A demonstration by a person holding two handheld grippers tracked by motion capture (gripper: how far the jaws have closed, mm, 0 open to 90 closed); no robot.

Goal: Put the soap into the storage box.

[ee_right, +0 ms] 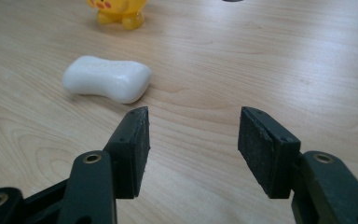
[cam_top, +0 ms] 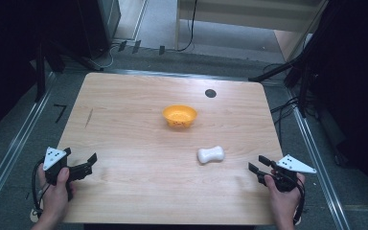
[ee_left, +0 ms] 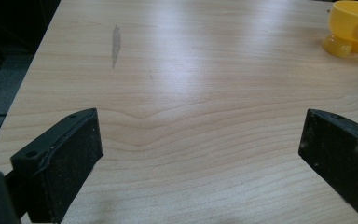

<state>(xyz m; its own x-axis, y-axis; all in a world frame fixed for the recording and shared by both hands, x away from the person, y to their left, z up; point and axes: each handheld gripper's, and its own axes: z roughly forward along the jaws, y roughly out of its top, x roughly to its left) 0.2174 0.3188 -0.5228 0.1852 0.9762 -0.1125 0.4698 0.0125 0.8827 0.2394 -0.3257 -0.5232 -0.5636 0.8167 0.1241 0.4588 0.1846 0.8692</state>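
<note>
The smooth white waisted soap bar (cam_top: 211, 154) lying on the wooden table (cam_top: 139, 167) near the empty, parted right gripper (cam_top: 257, 164) looks light, rigid and slippery, best pinched across its narrow waist.

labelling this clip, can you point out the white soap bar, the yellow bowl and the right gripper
white soap bar (cam_top: 211, 154), high view, middle of its top face
yellow bowl (cam_top: 179, 110), high view, far inner wall near the rim
right gripper (ee_right: 193, 135), right gripper view, midway between its open fingertips

One white soap bar (cam_top: 211, 154), one yellow bowl (cam_top: 179, 116), two tongs.
</note>
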